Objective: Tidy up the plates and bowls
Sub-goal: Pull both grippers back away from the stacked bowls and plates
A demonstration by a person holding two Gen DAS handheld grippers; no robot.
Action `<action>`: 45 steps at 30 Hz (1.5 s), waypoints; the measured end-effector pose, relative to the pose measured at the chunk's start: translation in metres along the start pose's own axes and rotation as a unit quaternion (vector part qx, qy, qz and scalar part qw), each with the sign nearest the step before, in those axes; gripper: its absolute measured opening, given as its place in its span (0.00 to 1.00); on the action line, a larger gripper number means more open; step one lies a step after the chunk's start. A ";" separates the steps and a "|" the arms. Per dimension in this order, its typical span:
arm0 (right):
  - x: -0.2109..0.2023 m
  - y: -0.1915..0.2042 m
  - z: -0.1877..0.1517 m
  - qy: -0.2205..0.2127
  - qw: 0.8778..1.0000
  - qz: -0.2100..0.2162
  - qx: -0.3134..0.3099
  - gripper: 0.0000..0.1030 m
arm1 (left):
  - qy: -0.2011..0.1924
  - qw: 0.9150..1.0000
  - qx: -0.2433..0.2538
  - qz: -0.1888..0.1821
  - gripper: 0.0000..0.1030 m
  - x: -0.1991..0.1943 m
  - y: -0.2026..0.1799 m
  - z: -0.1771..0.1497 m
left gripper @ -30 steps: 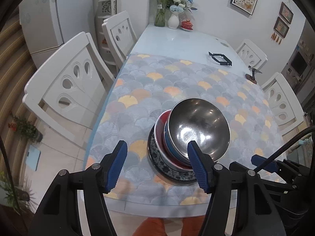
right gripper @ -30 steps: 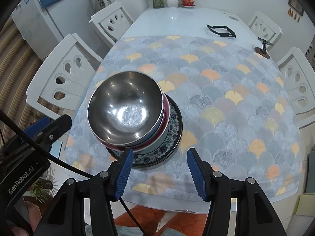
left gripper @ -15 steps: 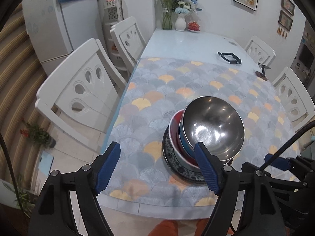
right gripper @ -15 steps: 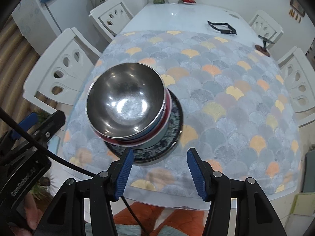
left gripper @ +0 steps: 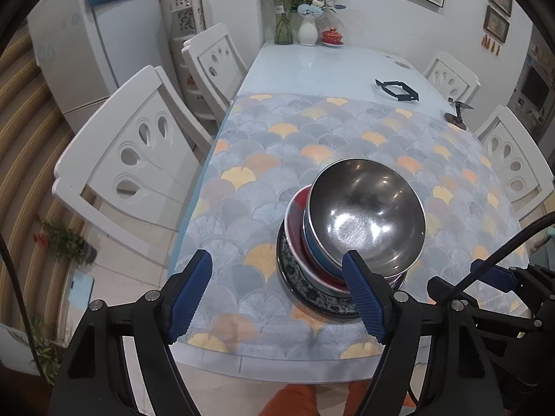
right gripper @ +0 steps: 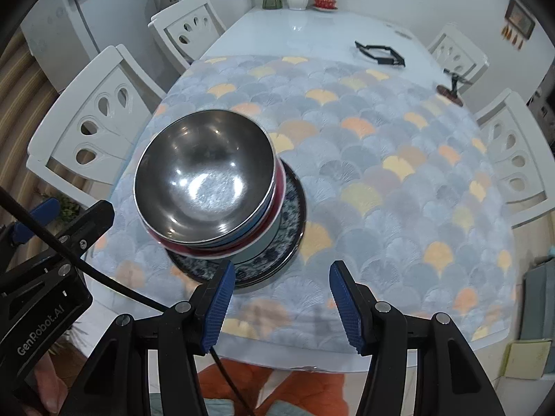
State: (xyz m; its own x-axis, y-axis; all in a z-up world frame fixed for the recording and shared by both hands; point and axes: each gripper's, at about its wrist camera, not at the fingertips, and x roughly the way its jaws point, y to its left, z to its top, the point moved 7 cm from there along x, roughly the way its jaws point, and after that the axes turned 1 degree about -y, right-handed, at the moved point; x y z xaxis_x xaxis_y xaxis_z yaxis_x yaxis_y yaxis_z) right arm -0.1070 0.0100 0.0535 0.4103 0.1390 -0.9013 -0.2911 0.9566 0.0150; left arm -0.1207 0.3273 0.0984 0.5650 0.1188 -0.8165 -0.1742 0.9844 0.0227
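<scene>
Left wrist: plate (left gripper: 314, 294) edge behind right finger; both grippers' fingers apart, empty.

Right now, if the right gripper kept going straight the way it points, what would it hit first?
Probably the patterned tablecloth, just right of the patterned plate under the bowls. The open right gripper holds nothing; depth is uncertain.

Glossy metal bowl (left gripper: 367, 215); glazed patterned plate (right gripper: 288, 239); matt cloth (left gripper: 312, 131).

Even indoor light, glare spots in the steel bowl (left gripper: 367, 215), strong fisheye bending and dark vignetted corners.
</scene>
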 end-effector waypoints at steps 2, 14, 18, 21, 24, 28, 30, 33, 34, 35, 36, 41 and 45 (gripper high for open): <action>-0.001 0.000 0.000 -0.001 1.000 -0.001 -0.001 0.53 | 0.000 1.000 0.003 -0.002 0.74 0.000 -0.002 0.000; 0.002 -0.002 -0.002 0.006 1.000 -0.003 0.002 0.53 | 0.000 0.999 0.020 0.048 0.76 0.001 -0.002 0.004; 0.003 -0.002 -0.002 0.010 1.000 -0.001 0.000 0.53 | -0.006 0.998 0.023 0.063 0.77 -0.001 0.001 0.005; 0.003 -0.001 -0.001 0.007 1.000 -0.004 0.001 0.53 | -0.014 0.997 0.026 0.072 0.77 -0.004 0.000 0.006; 0.003 -0.001 -0.001 0.008 1.000 -0.004 0.002 0.53 | -0.026 0.994 0.034 0.096 0.81 -0.009 0.002 0.008; 0.003 -0.001 0.000 0.009 1.000 -0.003 0.003 0.53 | -0.035 0.991 0.044 0.117 0.86 -0.012 0.001 0.010; 0.003 -0.001 0.000 0.009 1.000 -0.002 0.003 0.53 | -0.033 0.993 0.041 0.110 0.86 -0.012 0.001 0.010; 0.005 -0.002 0.000 0.012 1.000 -0.001 0.003 0.53 | -0.029 0.993 0.039 0.104 0.86 -0.010 0.001 0.010; 0.006 -0.002 -0.001 0.014 1.000 0.000 0.005 0.53 | -0.029 0.993 0.040 0.103 0.86 -0.010 0.000 0.010; 0.007 -0.002 -0.001 0.018 1.000 0.001 0.007 0.54 | -0.030 0.994 0.042 0.101 0.86 -0.009 0.000 0.011; 0.009 -0.003 -0.002 0.022 1.000 0.003 0.010 0.54 | -0.030 0.994 0.044 0.100 0.86 -0.010 -0.001 0.011; 0.012 -0.004 -0.002 0.028 1.000 0.005 0.013 0.54 | -0.021 0.994 0.048 0.091 0.86 -0.003 -0.004 0.011; 0.014 -0.004 -0.002 0.032 0.999 0.012 0.019 0.59 | -0.019 0.994 0.046 0.092 0.86 -0.001 -0.003 0.012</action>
State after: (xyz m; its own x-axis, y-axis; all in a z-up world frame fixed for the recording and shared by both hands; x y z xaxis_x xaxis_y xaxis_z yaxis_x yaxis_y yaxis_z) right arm -0.1016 0.0072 0.0398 0.3467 0.1456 -0.9266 -0.2670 0.9623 0.0513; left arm -0.1112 0.3259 0.1061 0.5606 0.3015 -0.7712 -0.2036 0.9529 0.2246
